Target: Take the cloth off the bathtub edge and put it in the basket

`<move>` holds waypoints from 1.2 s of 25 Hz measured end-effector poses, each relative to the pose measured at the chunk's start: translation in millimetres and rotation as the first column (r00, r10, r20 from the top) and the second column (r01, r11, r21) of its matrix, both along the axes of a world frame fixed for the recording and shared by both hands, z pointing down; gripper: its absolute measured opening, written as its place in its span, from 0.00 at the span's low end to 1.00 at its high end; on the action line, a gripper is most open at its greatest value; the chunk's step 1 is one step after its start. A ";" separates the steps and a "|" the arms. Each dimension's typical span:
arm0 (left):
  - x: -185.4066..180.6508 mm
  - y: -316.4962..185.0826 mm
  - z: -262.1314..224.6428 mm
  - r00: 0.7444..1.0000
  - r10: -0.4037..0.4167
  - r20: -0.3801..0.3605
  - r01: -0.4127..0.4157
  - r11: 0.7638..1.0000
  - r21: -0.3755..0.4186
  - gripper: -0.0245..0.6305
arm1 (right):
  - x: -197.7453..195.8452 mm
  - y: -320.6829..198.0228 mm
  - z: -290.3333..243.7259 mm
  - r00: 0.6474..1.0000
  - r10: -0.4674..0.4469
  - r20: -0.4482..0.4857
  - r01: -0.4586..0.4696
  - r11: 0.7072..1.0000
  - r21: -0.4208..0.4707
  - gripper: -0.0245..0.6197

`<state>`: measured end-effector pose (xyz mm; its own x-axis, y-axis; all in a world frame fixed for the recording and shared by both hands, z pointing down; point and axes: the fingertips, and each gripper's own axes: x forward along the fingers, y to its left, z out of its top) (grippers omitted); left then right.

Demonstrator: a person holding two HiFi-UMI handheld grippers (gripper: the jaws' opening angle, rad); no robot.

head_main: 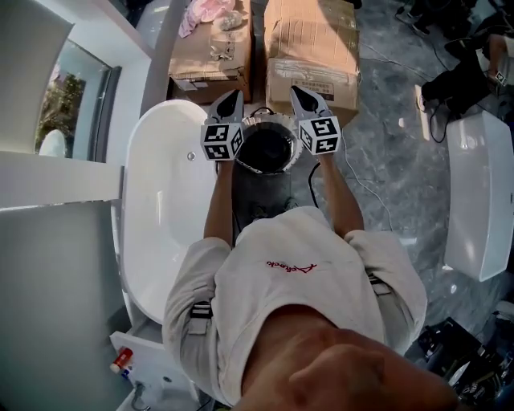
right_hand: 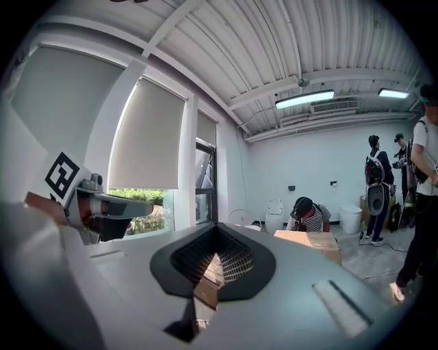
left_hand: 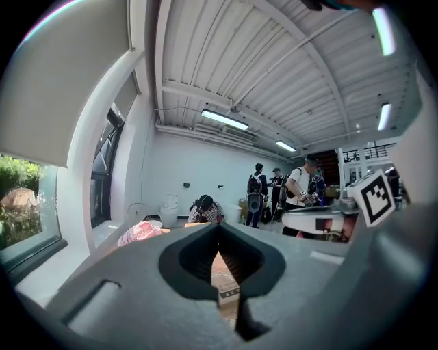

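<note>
In the head view both grippers are held side by side over a round black basket (head_main: 265, 151) with a metal rim, which stands to the right of the white bathtub (head_main: 165, 209). My left gripper (head_main: 234, 95) and right gripper (head_main: 295, 91) are shut with nothing between the jaws. Both point forward over the cardboard boxes (head_main: 312, 48). The bathtub rim that shows bears no cloth. A pink cloth (head_main: 210, 10) lies on the far left box and shows as the pink cloth (left_hand: 139, 232) in the left gripper view. The basket's inside is too dark to read.
The person's arms and white shirt (head_main: 289, 289) fill the lower middle. A second white tub (head_main: 480, 201) stands at the right, with cables on the grey floor (head_main: 377, 152). The gripper views show a window wall, a toilet (right_hand: 276, 215), a crouching person (right_hand: 306, 214) and several standing people (left_hand: 277, 195).
</note>
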<state>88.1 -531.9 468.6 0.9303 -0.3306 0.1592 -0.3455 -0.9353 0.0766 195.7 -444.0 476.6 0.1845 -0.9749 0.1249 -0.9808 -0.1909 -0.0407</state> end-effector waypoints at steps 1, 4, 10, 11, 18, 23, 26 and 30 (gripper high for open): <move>-0.9 -1.4 -2.5 1.000 0.000 -0.003 0.000 1.000 0.001 0.04 | -0.7 -1.4 -3.0 1.000 -0.002 -0.001 0.002 1.000 0.002 0.05; -6.0 -3.1 -2.4 1.000 -0.005 -0.005 0.005 1.000 -0.010 0.04 | -6.2 -2.4 -6.2 1.000 -0.016 0.003 0.016 1.000 0.008 0.05; -11.5 -12.7 -5.1 1.000 -0.014 -0.008 0.014 1.000 0.001 0.04 | -7.6 -11.9 -13.2 1.000 -0.011 -0.008 0.011 1.000 0.017 0.05; -13.1 -14.5 -5.7 1.000 -0.017 -0.008 0.017 1.000 0.006 0.04 | -8.0 -13.8 -14.6 1.000 -0.011 -0.010 0.011 1.000 0.018 0.05; -18.5 -18.2 -7.5 1.000 -0.020 -0.014 0.020 1.000 0.017 0.04 | -12.8 -19.0 -21.2 1.000 -0.003 -0.016 0.003 1.000 0.027 0.05; -20.1 -18.6 -8.5 1.000 -0.017 -0.021 0.017 1.000 0.017 0.04 | -14.6 -18.9 -20.1 1.000 0.007 -0.008 -0.006 1.000 0.022 0.05; -19.5 -18.7 -11.0 1.000 -0.013 -0.024 0.014 1.000 0.019 0.04 | -14.8 -18.8 -21.0 1.000 0.013 -0.007 -0.013 1.000 0.021 0.05; -19.8 -12.1 -10.3 1.000 -0.006 -0.020 0.006 1.000 0.023 0.04 | -18.3 -14.3 -20.0 1.000 0.008 -0.012 -0.007 1.000 0.017 0.05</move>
<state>68.3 -544.0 458.3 0.9310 -0.3397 0.1333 -0.3499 -0.9347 0.0623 177.4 -458.2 456.6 0.1932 -0.9755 0.1057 -0.9798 -0.1975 -0.0318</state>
